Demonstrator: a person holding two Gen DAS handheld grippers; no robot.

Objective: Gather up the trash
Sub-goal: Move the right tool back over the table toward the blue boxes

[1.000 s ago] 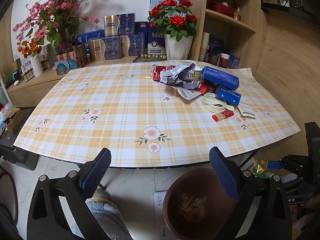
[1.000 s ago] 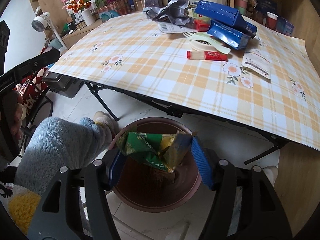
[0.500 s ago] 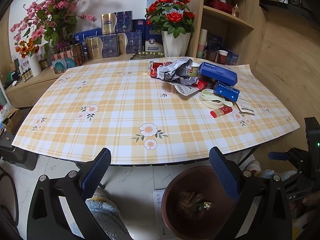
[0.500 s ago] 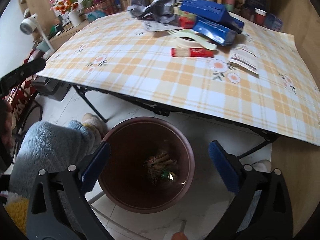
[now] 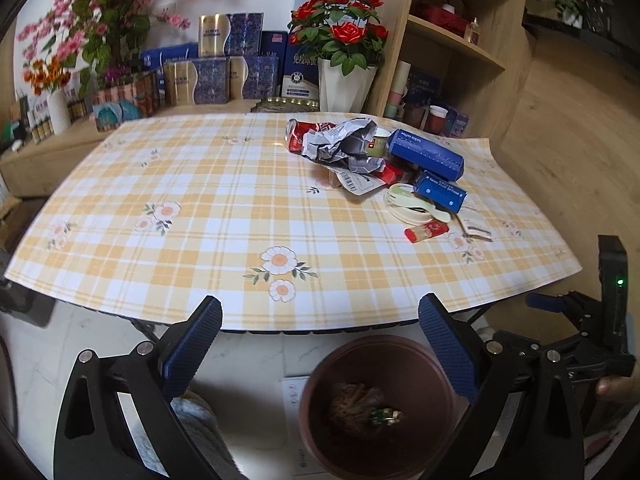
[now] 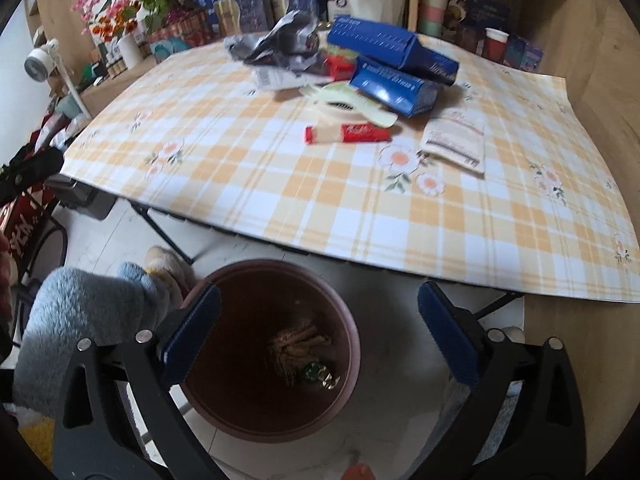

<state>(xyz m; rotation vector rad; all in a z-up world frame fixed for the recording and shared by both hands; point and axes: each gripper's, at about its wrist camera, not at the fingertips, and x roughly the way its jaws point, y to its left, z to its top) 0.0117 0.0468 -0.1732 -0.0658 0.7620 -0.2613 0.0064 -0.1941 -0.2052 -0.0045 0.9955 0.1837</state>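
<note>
Both grippers empty. Right gripper (image 6: 319, 334) has its jaws spread full wide over the brown bin (image 6: 224, 420) on the floor, nothing between the pads. Left gripper (image 5: 320, 340) also wide open, holding nothing, hovering at the table's near edge.

Bin sits just below the table edge, at 6 o'clock from the pile. It already holds some brownish scraps and a small green-gold wrapper (image 6: 320, 374).

Remaining trash is bunched on the checked tablecloth (image 5: 200, 208), toward 1 o'clock from the left gripper:
- crumpled silver foil bag (image 5: 344, 148): likely light, soft, springy. Pinch a thick fold, not a flat face.
- two blue cartons (image 6: 394, 46): stiff, probably light. Grip across the narrow sides.
- red tube (image 6: 348, 134): lies alone, nearest the bin. Small, rigid, may roll. Take it mid-length, across its axis.
- flat paper sachet (image 6: 456, 140): thin and flush to the cloth, hardest to lift. I'd go for an edge.
- pale plastic spoon (image 6: 360, 110) on a white lid: slick, light.
- red can (image 5: 298, 136) behind the foil: likely dents easily.

I'd grab the tube first.
</note>
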